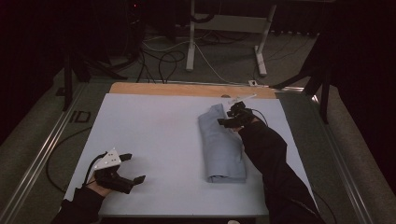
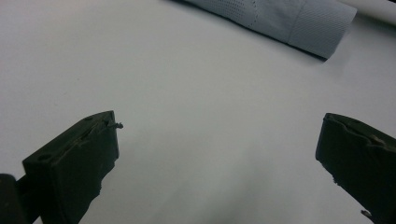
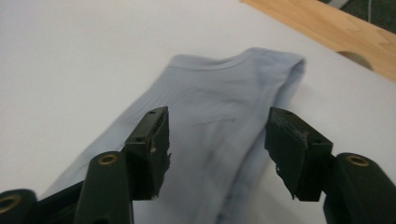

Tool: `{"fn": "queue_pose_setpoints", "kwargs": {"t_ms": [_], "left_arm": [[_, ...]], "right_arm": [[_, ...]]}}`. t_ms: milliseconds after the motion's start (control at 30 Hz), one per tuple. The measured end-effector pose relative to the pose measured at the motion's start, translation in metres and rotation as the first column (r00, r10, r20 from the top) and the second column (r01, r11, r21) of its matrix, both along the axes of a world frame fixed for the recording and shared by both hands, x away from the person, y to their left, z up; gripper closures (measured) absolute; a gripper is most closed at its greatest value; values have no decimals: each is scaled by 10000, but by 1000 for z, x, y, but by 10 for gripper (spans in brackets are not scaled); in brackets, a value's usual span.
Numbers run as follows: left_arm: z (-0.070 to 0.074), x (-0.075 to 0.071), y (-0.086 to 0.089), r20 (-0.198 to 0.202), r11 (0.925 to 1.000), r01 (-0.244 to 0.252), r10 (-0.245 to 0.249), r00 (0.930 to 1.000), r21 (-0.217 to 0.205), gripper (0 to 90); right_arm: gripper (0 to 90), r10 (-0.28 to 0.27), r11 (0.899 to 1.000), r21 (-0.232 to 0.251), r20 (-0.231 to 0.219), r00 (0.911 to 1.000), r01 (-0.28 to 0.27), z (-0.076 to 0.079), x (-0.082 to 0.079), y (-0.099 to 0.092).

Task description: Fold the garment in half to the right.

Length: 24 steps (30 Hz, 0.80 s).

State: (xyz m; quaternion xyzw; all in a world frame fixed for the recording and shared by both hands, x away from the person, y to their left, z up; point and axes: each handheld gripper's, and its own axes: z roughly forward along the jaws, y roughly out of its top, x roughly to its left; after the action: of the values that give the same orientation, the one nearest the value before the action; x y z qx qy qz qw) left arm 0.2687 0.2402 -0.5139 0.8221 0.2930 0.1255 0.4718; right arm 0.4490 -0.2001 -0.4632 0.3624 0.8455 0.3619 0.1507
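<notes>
Your right claw [image 3: 217,154] is released, jaws apart over the far end of the shirt [image 3: 219,126] with nothing pinched between them; the cloth lies below and beyond the pads. The shirt [image 1: 221,144] is folded into a long narrow strip on the right half of the white mat [image 1: 154,140], its far end near the wooden edge [image 1: 187,89]. My read is that the next fold, far end to near end, is the step in hand. If so, lower straight down, take both layers at the far hem in one pinch, and lift just enough to clear the cloth before carrying it over. Your left claw [image 1: 125,169] rests wide open on the mat, well apart from the shirt; bring it in to pin the near end so the strip doesn't slide.
</notes>
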Motion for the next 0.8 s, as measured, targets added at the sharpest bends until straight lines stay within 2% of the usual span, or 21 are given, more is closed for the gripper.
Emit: {"fn": "queue_pose_setpoints", "kwargs": {"t_ms": [200,233,267,300,367,500,600,733,800], "left_arm": [[0,0,-1,-14,10000,12,-12,10000,12,5],[0,0,-1,-14,10000,12,-12,10000,12,4],[0,0,-1,-19,10000,-9,9,10000,-8,4],[0,-1,-1,-14,10000,3,-3,10000,12,4],[0,-1,-1,-3,10000,32,-32,10000,49,5],[0,-1,-1,-10,10000,38,-38,10000,36,5],[0,0,-2,-47,10000,48,-47,10000,38,5],[-1,0,-2,-65,9999,89,-88,9999,67,4],[-1,0,-2,-87,10000,44,-44,10000,-9,5]], "right_arm": [[474,614,9977,274,75,9981,-616,8,-34,2],[474,614,9977,274,75,9981,-616,8,-34,2],[476,745,9969,256,85,9972,-747,9,-40,3],[491,940,9950,331,79,9955,-942,12,-53,2],[498,1018,9944,280,49,9948,-1019,12,-65,1],[599,1317,9899,521,44,9913,-1317,6,-88,-5],[694,1858,9809,573,29,9826,-1857,-2,-104,-1],[869,2502,9677,315,30,9682,-2502,-11,-117,9],[897,2778,9602,299,-32,9606,-2776,-13,-119,13]]}}
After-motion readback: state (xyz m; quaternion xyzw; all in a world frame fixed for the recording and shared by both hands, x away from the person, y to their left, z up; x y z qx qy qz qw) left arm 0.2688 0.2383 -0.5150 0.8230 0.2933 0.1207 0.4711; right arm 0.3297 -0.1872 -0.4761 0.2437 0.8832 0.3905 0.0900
